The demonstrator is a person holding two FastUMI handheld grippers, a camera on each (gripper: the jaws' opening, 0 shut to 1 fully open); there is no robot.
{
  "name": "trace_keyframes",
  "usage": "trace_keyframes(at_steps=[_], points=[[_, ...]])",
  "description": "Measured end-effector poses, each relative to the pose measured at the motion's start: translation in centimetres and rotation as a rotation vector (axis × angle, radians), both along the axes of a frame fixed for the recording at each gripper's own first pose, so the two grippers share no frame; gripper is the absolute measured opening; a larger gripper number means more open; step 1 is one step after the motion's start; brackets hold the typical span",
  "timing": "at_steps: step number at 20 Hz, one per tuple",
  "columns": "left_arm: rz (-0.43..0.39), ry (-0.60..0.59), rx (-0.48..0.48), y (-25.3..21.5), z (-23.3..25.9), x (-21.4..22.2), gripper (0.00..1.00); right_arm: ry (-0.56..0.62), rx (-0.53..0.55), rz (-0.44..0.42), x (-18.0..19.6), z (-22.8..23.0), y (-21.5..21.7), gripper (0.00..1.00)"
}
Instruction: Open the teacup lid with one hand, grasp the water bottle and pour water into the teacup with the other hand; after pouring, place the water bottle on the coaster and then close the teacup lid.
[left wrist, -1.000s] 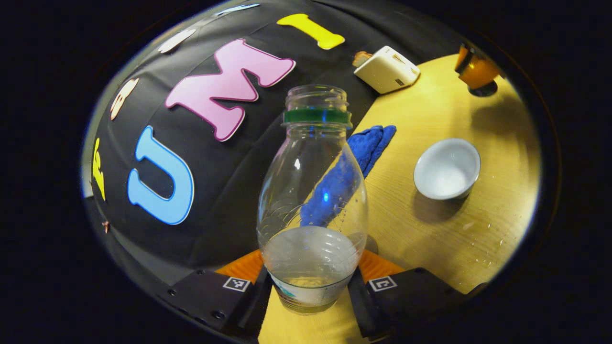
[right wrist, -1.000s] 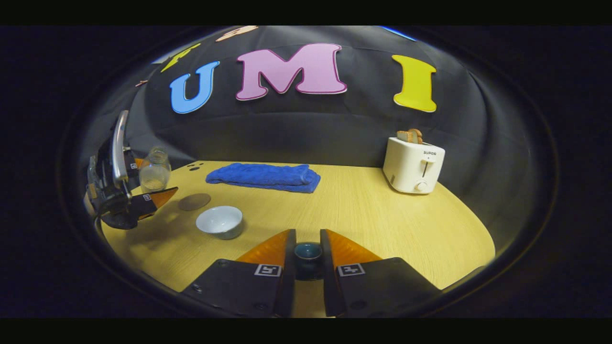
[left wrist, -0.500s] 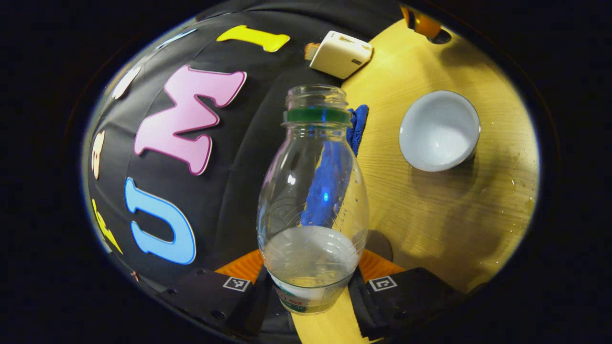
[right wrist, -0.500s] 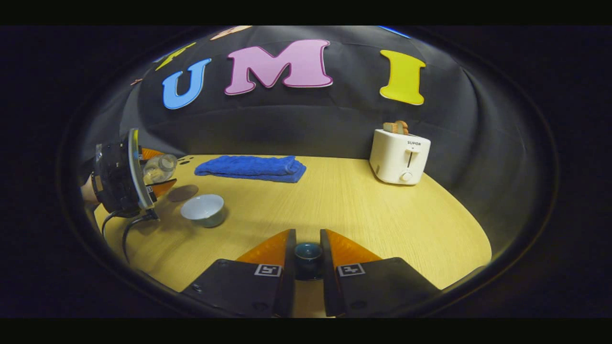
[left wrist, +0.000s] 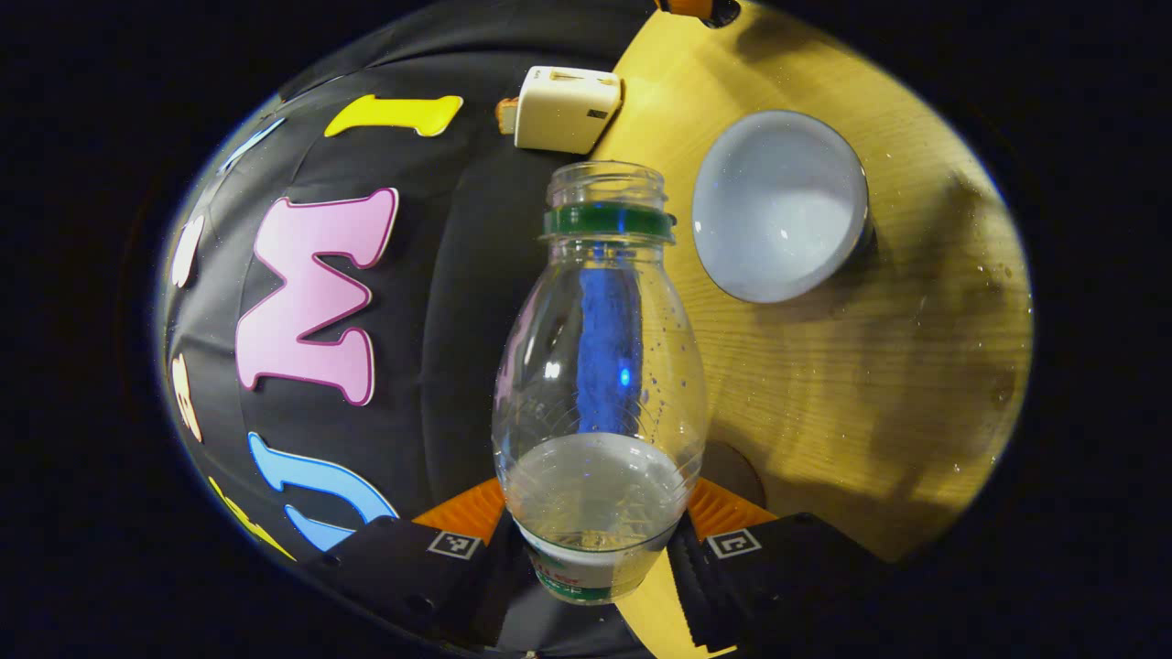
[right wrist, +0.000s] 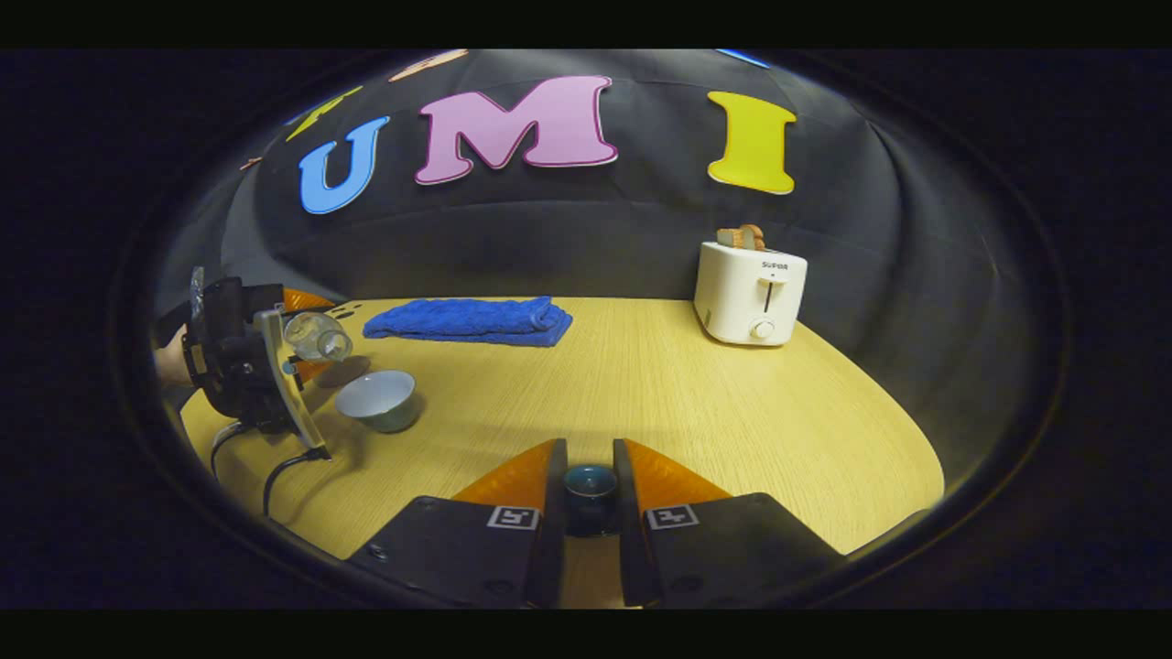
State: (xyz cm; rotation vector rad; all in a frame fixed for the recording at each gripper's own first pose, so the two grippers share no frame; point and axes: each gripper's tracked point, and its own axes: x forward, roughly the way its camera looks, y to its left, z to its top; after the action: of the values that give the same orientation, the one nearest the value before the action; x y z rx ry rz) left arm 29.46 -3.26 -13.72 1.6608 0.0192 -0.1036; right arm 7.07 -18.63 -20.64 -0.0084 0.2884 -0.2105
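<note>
My left gripper [left wrist: 600, 517] is shut on the base of a clear, uncapped water bottle [left wrist: 600, 366] with a green neck ring and a little water in it. The bottle leans over toward the white teacup [left wrist: 778, 206], which stands open on the wooden table [left wrist: 870, 384]. A round brown coaster [left wrist: 737, 467] peeks out behind the bottle. In the right gripper view, the left gripper [right wrist: 298, 352] holds the tilted bottle [right wrist: 319, 337] just above the teacup [right wrist: 375, 400], beside the coaster [right wrist: 346, 371]. My right gripper [right wrist: 591, 462] is shut on the dark knob of the teacup lid [right wrist: 591, 485].
A folded blue towel [right wrist: 467, 320] lies at the back of the table [right wrist: 659, 394]. A white toaster [right wrist: 751, 293] with bread in it stands at the back right, also the toaster [left wrist: 563, 108] in the left gripper view. Water drops dot the wood near the cup.
The left gripper has tipped the bottle further over and brought it closer to the teacup. The right gripper keeps hold of the lid and has drifted slightly.
</note>
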Motion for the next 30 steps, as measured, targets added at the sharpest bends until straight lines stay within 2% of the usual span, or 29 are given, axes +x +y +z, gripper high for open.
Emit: trace_keyframes(at_steps=[22,25,26,27,28,30], points=[[-0.056,0.065,0.27,-0.6,-0.2,1.2,0.75,0.022,-0.009,0.025,-0.7,-0.5,0.0,0.27],[-0.062,0.067,0.321,-0.5,-0.1,1.4,0.75,0.013,-0.004,0.05,-0.8,-0.2,0.8,0.27],[-0.065,0.067,0.335,-0.5,-0.2,1.4,0.75,0.013,-0.013,0.058,-0.7,-0.2,0.9,0.32],[-0.073,0.067,0.347,-0.7,-0.1,1.3,0.75,0.009,-0.028,0.064,-0.7,0.0,0.9,0.27],[-0.079,0.064,0.359,-0.8,-0.2,1.2,0.75,0.005,-0.044,0.072,-0.7,0.2,0.9,0.31],[-0.08,0.065,0.377,-0.8,-0.2,1.2,0.75,-0.002,-0.06,0.082,-0.7,0.6,1.0,0.28]])
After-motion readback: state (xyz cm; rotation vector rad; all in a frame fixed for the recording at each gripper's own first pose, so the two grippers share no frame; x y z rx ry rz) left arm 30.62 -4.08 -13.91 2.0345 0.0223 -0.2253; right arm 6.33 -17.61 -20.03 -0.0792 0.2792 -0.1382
